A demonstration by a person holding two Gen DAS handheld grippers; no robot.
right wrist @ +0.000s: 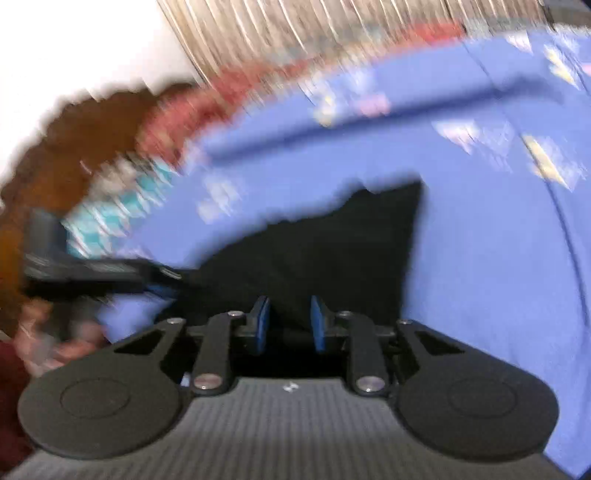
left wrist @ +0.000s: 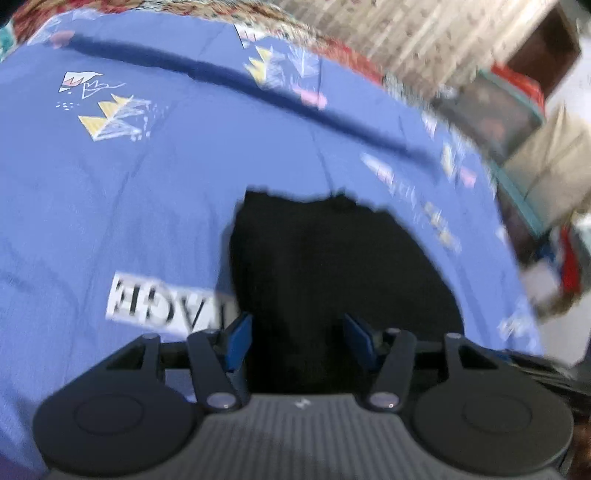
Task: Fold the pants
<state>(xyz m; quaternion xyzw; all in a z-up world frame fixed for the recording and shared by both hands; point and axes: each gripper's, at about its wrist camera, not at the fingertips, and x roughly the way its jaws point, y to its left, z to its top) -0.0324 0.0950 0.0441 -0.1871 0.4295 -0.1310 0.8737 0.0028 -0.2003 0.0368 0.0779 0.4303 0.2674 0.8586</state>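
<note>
Black pants [left wrist: 332, 266] lie on a blue printed bedsheet [left wrist: 147, 192]. In the left wrist view my left gripper [left wrist: 297, 341] is open, its blue pads [left wrist: 238, 341] spread wide over the near edge of the pants, nothing between them. In the right wrist view the pants [right wrist: 332, 251] show as a dark folded shape with a corner pointing up right. My right gripper [right wrist: 290, 325] is open with a narrower gap, low over the pants' near edge. The left gripper [right wrist: 92, 266] shows at the left of that view. Both views are motion-blurred.
The blue sheet [right wrist: 498, 258] covers a bed with a red patterned cover along the far edge [left wrist: 332, 33]. A curtain [right wrist: 295, 29] hangs behind. Boxes and clutter [left wrist: 517, 110] stand to the right of the bed. A brown shape [right wrist: 74, 140] is at the left.
</note>
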